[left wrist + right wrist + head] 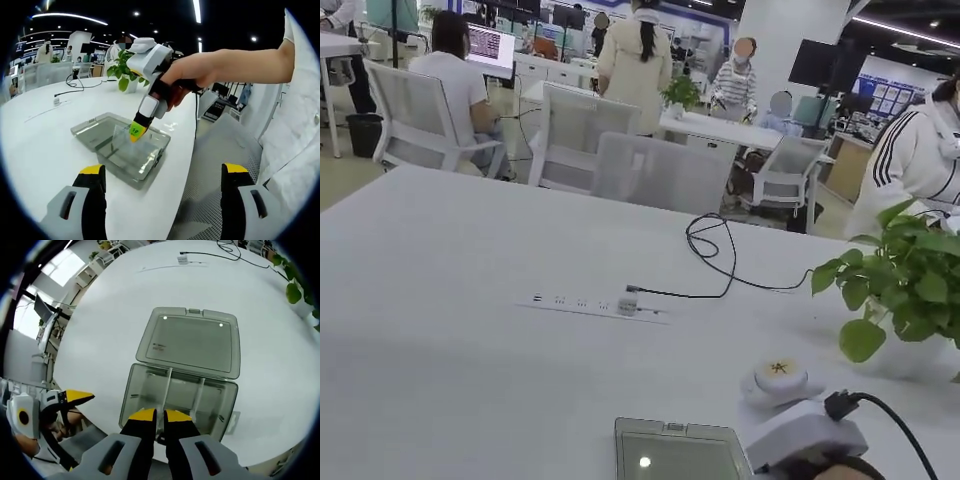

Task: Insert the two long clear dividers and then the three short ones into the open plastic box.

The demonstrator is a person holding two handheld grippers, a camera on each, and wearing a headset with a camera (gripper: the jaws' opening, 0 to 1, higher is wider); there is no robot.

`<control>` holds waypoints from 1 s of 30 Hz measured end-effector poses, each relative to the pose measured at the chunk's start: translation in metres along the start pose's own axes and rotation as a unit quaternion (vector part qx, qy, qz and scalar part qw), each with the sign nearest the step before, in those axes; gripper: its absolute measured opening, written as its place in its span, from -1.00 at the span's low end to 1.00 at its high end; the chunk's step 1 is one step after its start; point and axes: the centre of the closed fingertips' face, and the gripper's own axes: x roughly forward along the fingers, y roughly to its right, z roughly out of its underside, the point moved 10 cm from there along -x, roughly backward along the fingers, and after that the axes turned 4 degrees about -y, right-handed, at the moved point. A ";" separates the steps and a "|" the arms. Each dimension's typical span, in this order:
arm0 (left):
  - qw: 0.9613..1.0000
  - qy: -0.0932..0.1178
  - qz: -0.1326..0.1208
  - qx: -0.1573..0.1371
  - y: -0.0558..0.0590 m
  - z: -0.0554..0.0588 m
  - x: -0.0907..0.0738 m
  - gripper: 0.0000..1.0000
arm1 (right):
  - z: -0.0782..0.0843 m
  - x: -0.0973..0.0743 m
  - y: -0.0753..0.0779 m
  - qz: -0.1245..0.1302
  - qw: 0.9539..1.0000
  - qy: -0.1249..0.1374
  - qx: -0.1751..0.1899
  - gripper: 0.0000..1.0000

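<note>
With the left gripper (163,169) gaping wide, the right gripper (155,416), pinching a long divider (165,390) at the 6 o'clock wall of the box (127,395), should press it straight down.

Bright, even indoor light from ceiling strips (70,17). White table (450,360) near washed out in head view; shadows faint, soft. Small glare dots on clear lid (192,337). Upper left of right gripper view blown out. Both gripper views bent hard at edges, table rim curved. Left gripper (163,169) soft, out of focus up close. Clear divider (119,137) at right gripper (135,132) hard to read against clear box (135,160).
</note>
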 end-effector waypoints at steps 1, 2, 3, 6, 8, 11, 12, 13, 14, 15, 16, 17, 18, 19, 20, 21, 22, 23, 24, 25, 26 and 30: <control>1.000 0.000 0.000 0.000 0.000 0.000 0.000 0.96 | 0.000 0.001 -0.001 0.002 1.000 0.000 -0.003 -0.86; 1.000 0.000 0.000 0.000 0.000 0.000 0.000 0.96 | 0.001 0.001 -0.002 0.003 1.000 0.000 -0.005 -0.86; 1.000 0.000 0.000 -0.001 0.001 0.000 0.000 0.96 | 0.001 0.002 -0.003 0.006 1.000 0.000 -0.009 -0.86; 1.000 -0.002 0.001 0.000 0.001 0.001 0.000 0.96 | 0.000 0.003 -0.005 0.013 1.000 0.000 -0.024 -0.86; 1.000 -0.001 0.001 0.000 0.000 0.001 0.001 0.97 | 0.000 0.004 -0.006 0.014 0.999 0.001 -0.029 -0.86; 1.000 -0.004 -0.001 0.003 0.000 0.001 0.001 1.00 | 0.000 0.006 -0.006 0.008 0.999 0.004 -0.031 -0.85; 1.000 -0.004 0.000 0.005 0.000 0.002 0.001 1.00 | 0.000 0.008 -0.006 0.005 1.000 0.005 -0.030 -0.84; 1.000 -0.005 0.001 0.006 -0.001 0.002 0.001 1.00 | 0.000 0.010 -0.005 0.003 1.000 0.006 -0.029 -0.84; 1.000 -0.005 0.001 0.007 -0.001 0.002 0.001 1.00 | 0.000 0.011 -0.005 0.001 1.000 0.007 -0.026 -0.83; 1.000 -0.005 0.002 0.007 -0.001 0.002 0.001 1.00 | 0.001 0.013 -0.005 0.000 1.000 0.007 -0.026 -0.83; 1.000 -0.005 0.001 0.007 -0.001 0.002 0.001 1.00 | 0.001 0.014 -0.005 -0.002 1.000 0.008 -0.025 -0.83; 1.000 -0.006 0.001 0.007 -0.001 0.003 0.001 1.00 | 0.002 0.016 -0.005 -0.003 1.000 0.009 -0.025 -0.82; 1.000 -0.007 0.001 0.007 -0.001 0.003 0.001 1.00 | 0.002 0.017 -0.004 -0.004 1.000 0.009 -0.025 -0.82; 1.000 -0.007 0.001 0.007 -0.002 0.003 0.001 1.00 | 0.002 0.018 -0.003 -0.006 1.000 0.010 -0.024 -0.82; 1.000 -0.007 0.000 0.007 -0.002 0.004 0.001 1.00 | 0.003 0.019 -0.003 -0.007 1.000 0.011 -0.024 -0.81; 1.000 -0.007 0.000 0.007 -0.002 0.004 0.001 1.00 | 0.003 0.020 -0.002 -0.009 1.000 0.012 -0.023 -0.81; 1.000 -0.007 0.000 0.006 -0.003 0.004 0.001 1.00 | 0.003 0.021 -0.001 -0.012 1.000 0.013 -0.022 -0.81; 1.000 -0.009 0.001 0.005 -0.003 0.004 0.002 1.00 | 0.003 0.022 -0.001 -0.015 1.000 0.014 -0.021 -0.81; 1.000 -0.011 0.001 0.006 -0.003 0.005 0.002 1.00 | 0.003 0.022 0.000 -0.016 1.000 0.015 -0.021 -0.80; 1.000 -0.011 0.000 0.006 -0.003 0.004 0.002 1.00 | 0.004 0.023 0.001 -0.018 1.000 0.016 -0.019 -0.80; 1.000 -0.010 0.000 0.005 -0.003 0.004 0.002 1.00 | 0.004 0.024 0.002 -0.020 1.000 0.017 -0.017 -0.80; 1.000 -0.010 -0.002 0.004 -0.003 0.002 0.002 1.00 | 0.006 0.028 0.002 -0.024 0.999 0.019 -0.015 -0.80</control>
